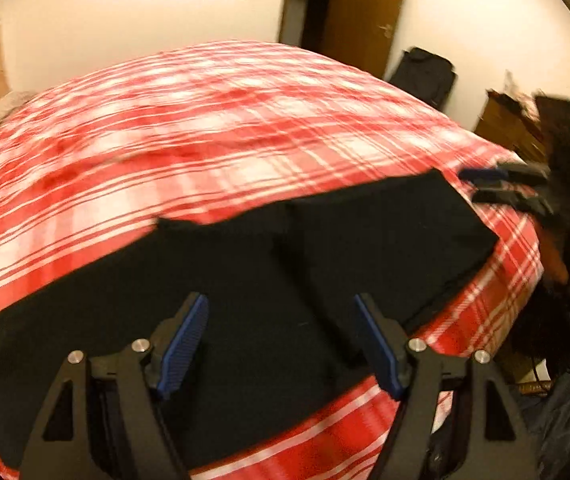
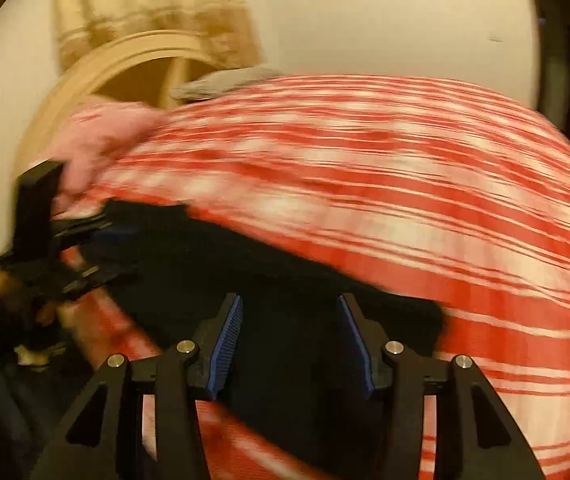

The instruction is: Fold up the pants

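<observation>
Left gripper [image 1: 281, 340] wide open over black pants [image 1: 245, 264]; right gripper [image 2: 289, 334] likewise (only left view shows door [image 1: 365, 12]).

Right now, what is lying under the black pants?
The black pants lie on a red-and-white plaid bedcover, visible all around them. The part beneath them is hidden.

cream walls [image 1: 125, 20], brown door [image 1: 365, 12]

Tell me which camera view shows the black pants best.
The left wrist view: the black pants lie spread across the red plaid bedspread, with most of their outline visible. The right wrist view is more blurred and shows only one dark part of them.
</observation>
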A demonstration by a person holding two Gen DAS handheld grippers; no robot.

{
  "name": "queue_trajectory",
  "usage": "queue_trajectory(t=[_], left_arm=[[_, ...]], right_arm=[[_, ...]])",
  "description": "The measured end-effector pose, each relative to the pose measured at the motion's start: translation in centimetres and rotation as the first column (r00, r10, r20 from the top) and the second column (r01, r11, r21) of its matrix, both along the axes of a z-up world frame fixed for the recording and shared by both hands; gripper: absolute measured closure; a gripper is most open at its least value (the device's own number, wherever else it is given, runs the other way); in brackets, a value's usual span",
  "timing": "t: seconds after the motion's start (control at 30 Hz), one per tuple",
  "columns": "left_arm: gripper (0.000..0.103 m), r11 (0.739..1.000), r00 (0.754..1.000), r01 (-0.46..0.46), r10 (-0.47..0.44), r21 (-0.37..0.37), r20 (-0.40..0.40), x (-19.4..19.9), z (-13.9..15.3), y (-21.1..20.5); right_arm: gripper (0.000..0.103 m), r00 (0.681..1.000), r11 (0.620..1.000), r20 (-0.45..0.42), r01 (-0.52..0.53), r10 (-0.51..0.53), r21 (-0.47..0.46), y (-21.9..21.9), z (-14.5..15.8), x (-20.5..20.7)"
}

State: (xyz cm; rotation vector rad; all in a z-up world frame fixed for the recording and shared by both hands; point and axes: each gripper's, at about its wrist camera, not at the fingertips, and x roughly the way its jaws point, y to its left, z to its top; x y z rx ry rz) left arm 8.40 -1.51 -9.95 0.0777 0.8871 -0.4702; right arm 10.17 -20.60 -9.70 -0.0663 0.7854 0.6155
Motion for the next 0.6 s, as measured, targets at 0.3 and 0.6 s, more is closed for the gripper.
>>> queue_trajectory(t=[0.3,0.6], left_arm=[[0.026,0.979,0.981,-0.193,0.194,0.066,-0.011,-0.3,-1.3,6.8],[0.026,0.909,0.933,-0.360,0.355,0.211,0.060,-0.6,-1.3,12.0]], right_arm=[[0.052,0.965,0.959,-0.140,-0.243,0.223,-0.148,9.6,-7.1,-2.9],[0.052,0.980,0.982,-0.066,-0.190,0.188,-0.022,8.3,-4.0,-1.9]])
